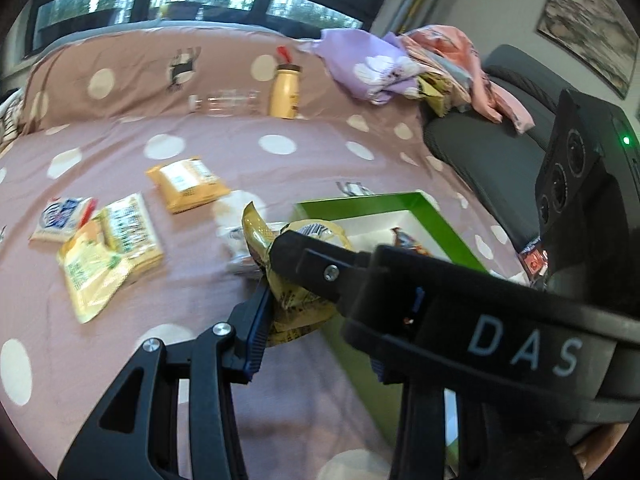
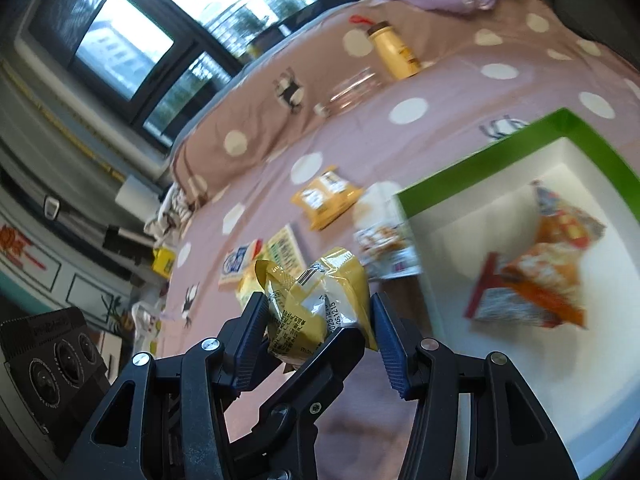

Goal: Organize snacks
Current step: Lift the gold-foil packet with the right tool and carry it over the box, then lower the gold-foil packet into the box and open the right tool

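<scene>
Both grippers hold one crumpled yellow snack packet (image 2: 316,304), also seen in the left wrist view (image 1: 288,280), above the bed beside the green box. My right gripper (image 2: 320,316) is shut on it. My left gripper (image 1: 304,312) also closes on it, with the right gripper's black finger (image 1: 320,264) crossing in front. The green box (image 2: 480,152) with a white inside holds an orange snack bag (image 2: 540,276). In the left wrist view the box (image 1: 360,204) lies right of the packet.
On the pink dotted bedspread (image 1: 200,300) lie an orange packet (image 1: 186,184), two pale yellow packets (image 1: 108,252), a blue-and-white packet (image 1: 60,220) and a white packet (image 2: 380,232). Further back are a clear bottle (image 1: 224,102), a yellow bottle (image 1: 285,92) and crumpled cloths (image 1: 400,68).
</scene>
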`<state>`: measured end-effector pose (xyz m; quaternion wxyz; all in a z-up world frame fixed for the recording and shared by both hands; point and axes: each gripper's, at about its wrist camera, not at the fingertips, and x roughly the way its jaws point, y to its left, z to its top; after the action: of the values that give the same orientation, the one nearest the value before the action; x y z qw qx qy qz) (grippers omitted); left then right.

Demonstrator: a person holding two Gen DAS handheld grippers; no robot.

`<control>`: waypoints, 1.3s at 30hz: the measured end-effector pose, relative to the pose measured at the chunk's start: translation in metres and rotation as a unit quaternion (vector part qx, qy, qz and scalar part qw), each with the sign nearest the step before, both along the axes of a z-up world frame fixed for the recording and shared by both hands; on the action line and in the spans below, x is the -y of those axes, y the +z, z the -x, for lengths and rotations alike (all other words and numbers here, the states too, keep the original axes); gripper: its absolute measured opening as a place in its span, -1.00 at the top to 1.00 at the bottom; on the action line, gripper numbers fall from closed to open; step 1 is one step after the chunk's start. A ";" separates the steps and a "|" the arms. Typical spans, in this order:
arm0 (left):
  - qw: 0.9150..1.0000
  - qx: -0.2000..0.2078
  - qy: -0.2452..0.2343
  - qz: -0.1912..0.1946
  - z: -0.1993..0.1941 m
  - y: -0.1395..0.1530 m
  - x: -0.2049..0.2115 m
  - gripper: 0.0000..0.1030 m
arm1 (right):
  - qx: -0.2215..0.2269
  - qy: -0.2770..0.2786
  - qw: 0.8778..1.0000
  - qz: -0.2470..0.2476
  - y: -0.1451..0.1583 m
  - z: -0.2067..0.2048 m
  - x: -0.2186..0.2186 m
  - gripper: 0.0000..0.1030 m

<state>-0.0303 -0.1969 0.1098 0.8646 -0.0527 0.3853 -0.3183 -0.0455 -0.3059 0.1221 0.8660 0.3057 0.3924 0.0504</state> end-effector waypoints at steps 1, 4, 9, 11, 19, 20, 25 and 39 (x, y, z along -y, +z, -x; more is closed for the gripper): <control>1.000 0.000 -0.008 0.004 0.001 0.000 0.008 0.22 | 0.000 -0.008 1.000 -0.002 0.000 0.002 0.008 -0.09; 1.000 0.000 -0.023 0.005 0.004 0.002 0.027 0.22 | 0.003 -0.030 1.000 -0.009 0.001 0.010 0.027 -0.09; 0.999 0.013 -0.047 0.000 0.010 0.006 0.054 0.22 | 0.012 -0.059 0.998 -0.023 0.002 0.025 0.054 -0.09; 0.998 0.012 -0.059 0.000 0.012 0.006 0.064 0.22 | 0.012 -0.071 0.997 -0.027 0.002 0.030 0.065 -0.09; 0.996 0.002 -0.092 -0.001 0.017 0.001 0.092 0.22 | 0.000 -0.106 0.994 -0.040 -0.006 0.040 0.094 -0.09; 0.995 0.001 -0.095 -0.002 0.017 0.001 0.094 0.22 | -0.002 -0.108 0.993 -0.039 -0.007 0.041 0.097 -0.09; 0.994 -0.005 -0.113 -0.001 0.020 -0.002 0.104 0.22 | -0.010 -0.120 0.992 -0.038 -0.009 0.045 0.107 -0.09; 0.991 -0.030 -0.129 -0.007 0.021 -0.010 0.125 0.24 | -0.034 -0.129 0.990 -0.040 -0.020 0.046 0.130 -0.09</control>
<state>-0.0516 -0.3215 0.0995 0.8044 -0.0063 0.4172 -0.4229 -0.0911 -0.4359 0.1024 0.8384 0.3897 0.3768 -0.0564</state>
